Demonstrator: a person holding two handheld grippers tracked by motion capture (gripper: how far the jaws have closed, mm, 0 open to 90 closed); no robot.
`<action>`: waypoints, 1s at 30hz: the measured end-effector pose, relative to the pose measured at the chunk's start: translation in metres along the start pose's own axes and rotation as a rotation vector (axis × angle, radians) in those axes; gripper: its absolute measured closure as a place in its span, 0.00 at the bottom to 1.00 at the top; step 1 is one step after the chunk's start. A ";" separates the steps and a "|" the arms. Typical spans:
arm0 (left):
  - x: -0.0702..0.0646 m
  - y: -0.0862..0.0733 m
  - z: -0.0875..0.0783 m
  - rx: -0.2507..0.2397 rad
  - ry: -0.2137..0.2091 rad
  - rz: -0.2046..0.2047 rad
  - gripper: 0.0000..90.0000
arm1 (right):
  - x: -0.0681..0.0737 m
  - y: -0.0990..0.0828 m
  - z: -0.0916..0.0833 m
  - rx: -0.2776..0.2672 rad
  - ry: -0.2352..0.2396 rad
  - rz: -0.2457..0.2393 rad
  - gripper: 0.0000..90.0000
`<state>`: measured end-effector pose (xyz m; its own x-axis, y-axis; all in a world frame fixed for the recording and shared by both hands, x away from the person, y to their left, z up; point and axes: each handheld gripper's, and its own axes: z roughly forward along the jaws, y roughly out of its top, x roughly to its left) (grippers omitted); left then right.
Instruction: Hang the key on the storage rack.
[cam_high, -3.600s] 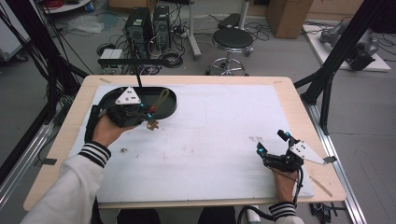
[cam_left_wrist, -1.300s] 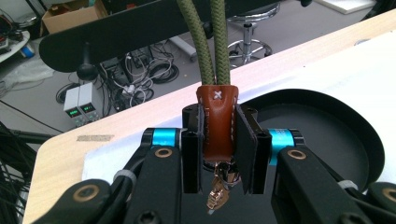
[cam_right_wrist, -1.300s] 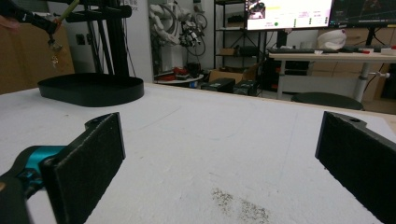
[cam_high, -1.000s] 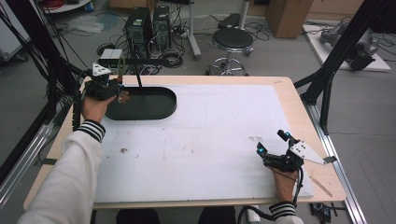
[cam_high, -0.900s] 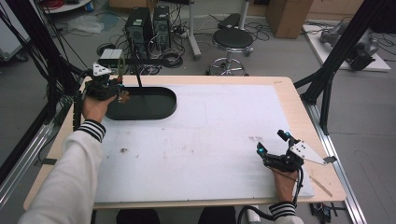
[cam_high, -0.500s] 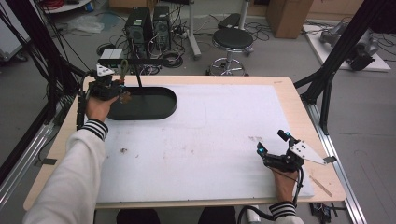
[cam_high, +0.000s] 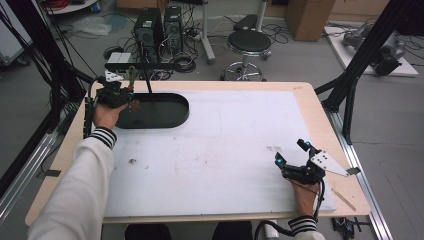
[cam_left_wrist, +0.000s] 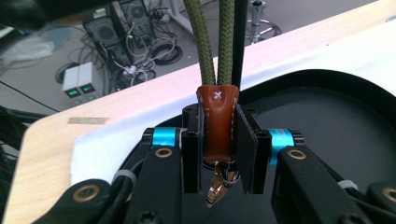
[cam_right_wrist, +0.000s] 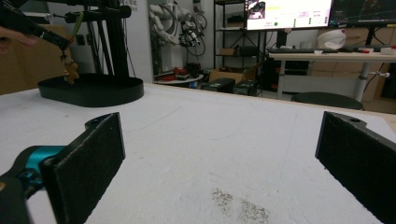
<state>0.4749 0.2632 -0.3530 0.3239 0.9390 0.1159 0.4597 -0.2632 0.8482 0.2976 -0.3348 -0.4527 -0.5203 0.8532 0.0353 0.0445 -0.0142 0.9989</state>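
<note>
Brown leather tab pinched in the left tool, lanyard looped on the stand's bar

Olive cord (cam_left_wrist: 217, 42) runs up from the leather tab (cam_left_wrist: 218, 122), which the left tool (cam_left_wrist: 219, 154) clamps between its pads above the black stand base (cam_high: 150, 111) at the desk's (cam_high: 300, 92) far-left corner; a metal clip (cam_left_wrist: 215, 192) dangles below. The hanging step looks nearly done, with the cord apparently draped over the crossbar (cam_high: 142, 65). Next: release and pull clear without tugging it off. Near right, the right tool (cam_high: 292, 159) rests spread and empty.
</note>
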 end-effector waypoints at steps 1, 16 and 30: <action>0.000 0.000 0.000 0.000 -0.001 -0.002 0.81 | 0.000 0.000 0.000 0.003 -0.002 0.002 0.00; 0.003 -0.013 -0.038 -0.276 -0.355 0.032 0.02 | 0.001 0.000 0.000 0.010 -0.004 -0.002 0.00; -0.020 -0.075 -0.113 -0.467 -0.384 0.072 0.02 | 0.001 0.000 0.000 0.008 0.003 0.005 0.00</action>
<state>0.3404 0.2896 -0.3608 0.6556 0.7527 0.0604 0.0427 -0.1168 0.9922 0.2971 -0.3345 -0.4527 -0.5230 0.8514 0.0401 0.0538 -0.0140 0.9985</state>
